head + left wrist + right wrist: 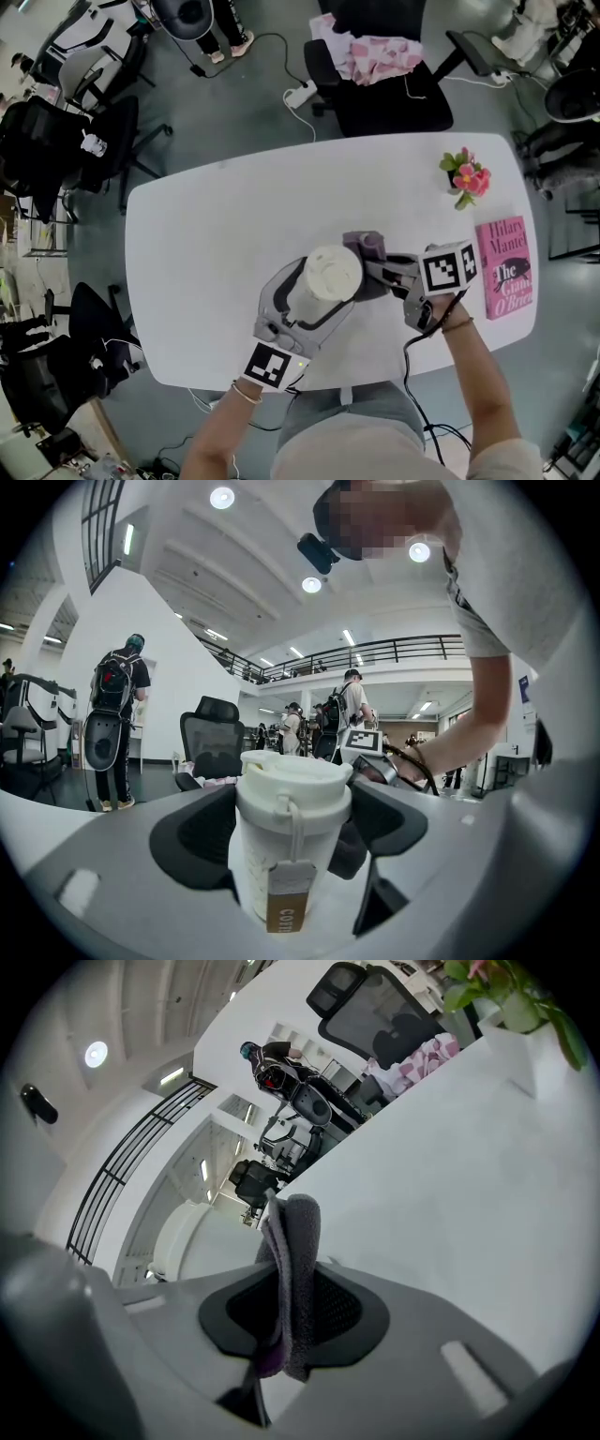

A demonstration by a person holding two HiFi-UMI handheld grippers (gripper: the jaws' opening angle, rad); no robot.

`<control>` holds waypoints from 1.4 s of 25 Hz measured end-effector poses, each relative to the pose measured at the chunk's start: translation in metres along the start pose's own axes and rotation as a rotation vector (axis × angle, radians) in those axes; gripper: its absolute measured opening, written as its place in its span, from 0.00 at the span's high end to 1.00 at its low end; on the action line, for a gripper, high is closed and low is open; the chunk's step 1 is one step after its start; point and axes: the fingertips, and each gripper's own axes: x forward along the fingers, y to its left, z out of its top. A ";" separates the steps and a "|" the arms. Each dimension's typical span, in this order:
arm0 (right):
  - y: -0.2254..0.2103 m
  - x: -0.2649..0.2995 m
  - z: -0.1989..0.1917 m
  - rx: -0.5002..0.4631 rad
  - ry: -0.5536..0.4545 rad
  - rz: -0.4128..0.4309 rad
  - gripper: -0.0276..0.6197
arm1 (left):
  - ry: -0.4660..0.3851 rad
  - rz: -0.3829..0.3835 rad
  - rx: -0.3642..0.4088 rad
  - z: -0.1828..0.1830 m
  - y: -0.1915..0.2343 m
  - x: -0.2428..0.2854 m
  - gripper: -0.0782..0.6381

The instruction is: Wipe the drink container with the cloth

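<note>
Cream-white, with a lid and a small hanging tag: that is the drink container (333, 274). It stands upright over the white desk (206, 253), near the edge closest to you. Your left claw (323, 287) is clamped on it, one jaw on each side of its body. The left gripper view shows this well.

Move right and you come to the cloth (367, 246). It is grey and folded, and your right claw (372, 263) is pinched tight on it. The cloth pokes out past the jaws, just beside the top of the drink container on its right side. I cannot tell if they touch.

Farther right are a pink book (506, 265) and some pink flowers (467, 178) (both well apart from the work).

I think you are at the start of the wiping step. One claw holds and one claw is ready to rub. Next, press the cloth flat on the side and slide it along. Hold firm with your left claw so the drink container does not tip.
</note>
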 end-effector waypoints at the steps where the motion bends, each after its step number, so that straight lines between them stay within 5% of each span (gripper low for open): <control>1: -0.003 0.001 -0.001 0.001 0.001 -0.010 0.85 | 0.003 -0.002 0.002 0.000 0.000 0.000 0.35; 23: -0.053 0.024 -0.022 0.025 0.031 -0.138 0.85 | 0.021 -0.036 0.032 -0.002 0.000 0.004 0.35; 35: -0.046 -0.009 -0.010 -0.034 0.032 -0.106 0.85 | 0.021 -0.062 0.006 -0.005 -0.002 0.005 0.35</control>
